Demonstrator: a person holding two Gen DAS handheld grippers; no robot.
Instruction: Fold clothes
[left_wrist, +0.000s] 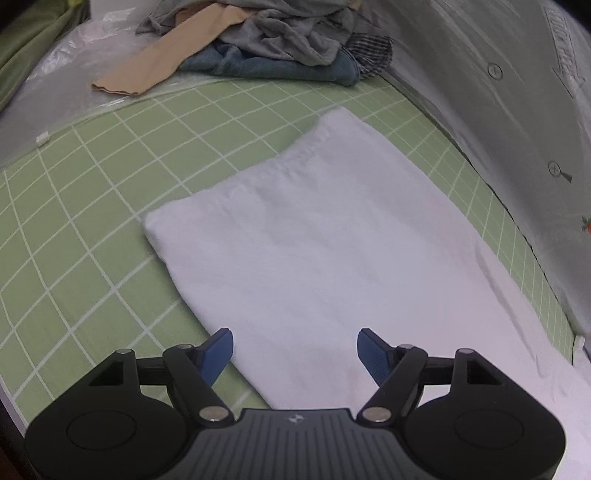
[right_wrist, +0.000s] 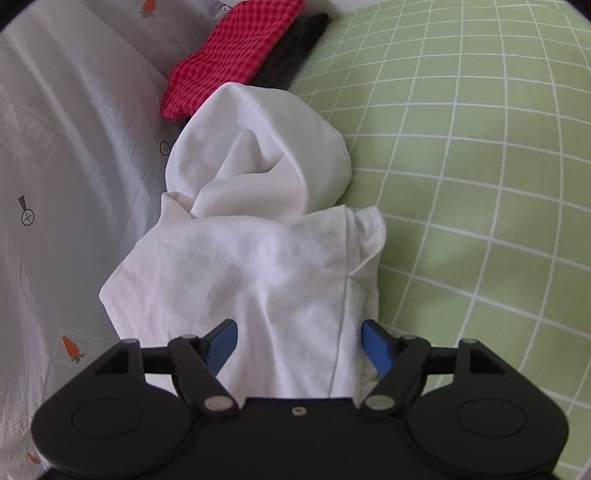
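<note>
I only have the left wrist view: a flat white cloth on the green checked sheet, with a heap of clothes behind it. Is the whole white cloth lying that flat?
Observer: No. In the right wrist view the far end of the white cloth is bunched into a rumpled hump.
Operator: Is the right gripper holding it?
Observer: No, the right gripper is open above the cloth, its blue pads clear of the fabric.
Operator: Anything already folded?
Observer: A folded red checked cloth lies on a folded black garment beyond the hump.
</note>
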